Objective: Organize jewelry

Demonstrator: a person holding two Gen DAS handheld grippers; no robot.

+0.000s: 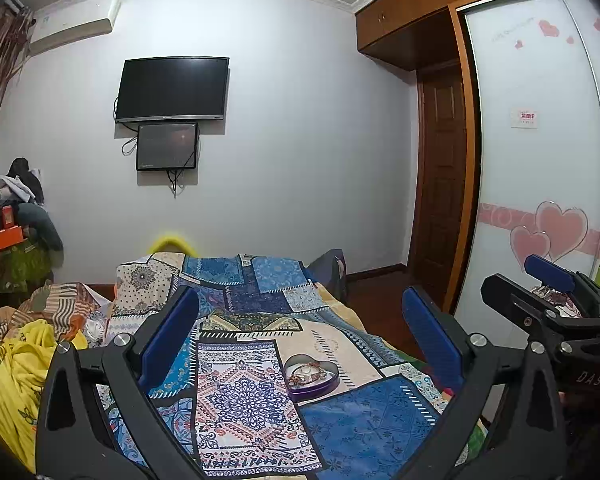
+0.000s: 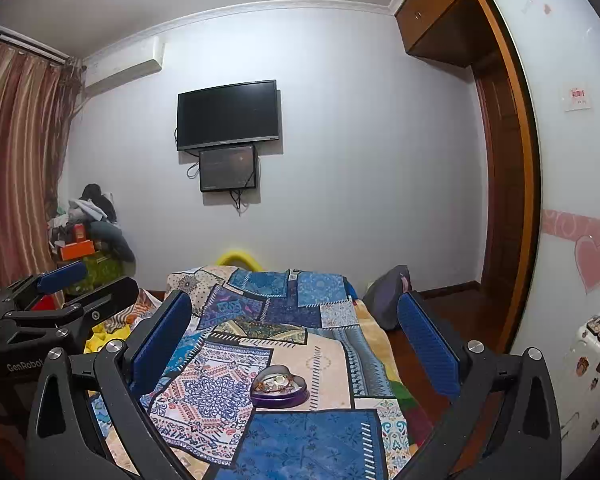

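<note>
A purple heart-shaped tin (image 1: pixel 311 377) lies open on the patchwork bedspread (image 1: pixel 240 400), with a beaded bracelet and other jewelry inside. It also shows in the right wrist view (image 2: pixel 279 389). My left gripper (image 1: pixel 300 328) is open and empty, held above the bed with the tin between and below its blue fingers. My right gripper (image 2: pixel 296 328) is open and empty too, at about the same height, just right of the left one. The right gripper also shows at the right edge of the left wrist view (image 1: pixel 556 292).
Crumpled yellow and striped bedding (image 1: pixel 24 352) lies left of the bedspread. A dark bag (image 2: pixel 388 296) sits at the bed's far right. A sliding wardrobe (image 1: pixel 540 160) with heart stickers stands right. A white suitcase (image 2: pixel 592 368) with small items stands at the right.
</note>
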